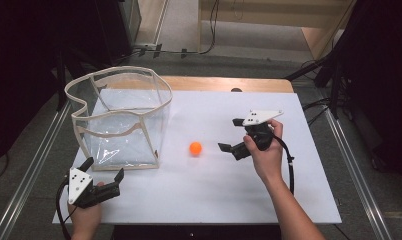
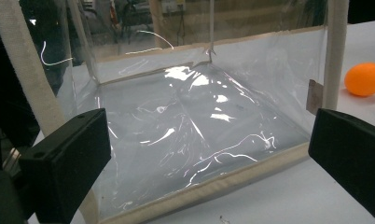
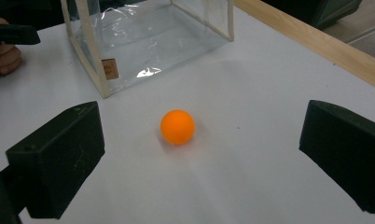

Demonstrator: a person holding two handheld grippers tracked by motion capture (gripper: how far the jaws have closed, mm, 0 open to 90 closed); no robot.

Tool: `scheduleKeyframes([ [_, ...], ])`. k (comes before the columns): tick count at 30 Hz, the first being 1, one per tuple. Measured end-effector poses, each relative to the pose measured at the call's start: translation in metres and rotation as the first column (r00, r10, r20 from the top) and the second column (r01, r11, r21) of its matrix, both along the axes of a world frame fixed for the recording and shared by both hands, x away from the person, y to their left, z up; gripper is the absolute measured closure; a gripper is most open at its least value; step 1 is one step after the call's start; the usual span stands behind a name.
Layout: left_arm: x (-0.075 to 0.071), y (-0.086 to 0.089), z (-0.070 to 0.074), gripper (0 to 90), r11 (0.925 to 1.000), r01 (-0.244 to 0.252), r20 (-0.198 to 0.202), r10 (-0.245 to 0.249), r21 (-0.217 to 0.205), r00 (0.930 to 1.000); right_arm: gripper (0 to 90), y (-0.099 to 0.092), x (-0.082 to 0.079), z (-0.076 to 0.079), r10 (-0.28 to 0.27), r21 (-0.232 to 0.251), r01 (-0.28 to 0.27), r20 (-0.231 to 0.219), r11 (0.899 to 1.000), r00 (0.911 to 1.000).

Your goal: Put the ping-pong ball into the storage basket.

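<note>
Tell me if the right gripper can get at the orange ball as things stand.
Probably yes. The right gripper is open and aimed at the orange ball, with bare white table between them; the clear bag stands off to the side.

- Orange ball (image 1: pixel 195 148): small, round, plain; lies alone on the white tabletop near the frame's centre.
- Clear plastic bag (image 1: pixel 120 118): boxy, cream-trimmed, open-topped, empty; stands upright at the left of the frame, near the ball but apart.

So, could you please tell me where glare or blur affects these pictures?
Left gripper view: bright white glare streaks across the clear plastic bag, and the near fingers look soft. Right gripper view: the orange ball is sharp, casting a faint shadow. High view: dim surroundings.
</note>
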State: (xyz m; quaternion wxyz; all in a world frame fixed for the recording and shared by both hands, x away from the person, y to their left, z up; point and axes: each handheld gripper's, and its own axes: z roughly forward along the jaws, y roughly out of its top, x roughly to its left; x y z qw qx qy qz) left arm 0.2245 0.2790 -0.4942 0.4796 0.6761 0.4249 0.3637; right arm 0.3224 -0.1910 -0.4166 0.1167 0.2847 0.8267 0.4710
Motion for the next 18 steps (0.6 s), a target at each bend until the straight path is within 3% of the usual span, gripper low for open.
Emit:
scheduleKeyframes([
  [18,0.001,0.0,0.0,0.0,1.0,0.0,-0.002,0.0,0.0,1.0,0.0,0.034,0.022,-0.008,0.061,-0.083,-0.066,-0.063,0.994,0.9962],
])
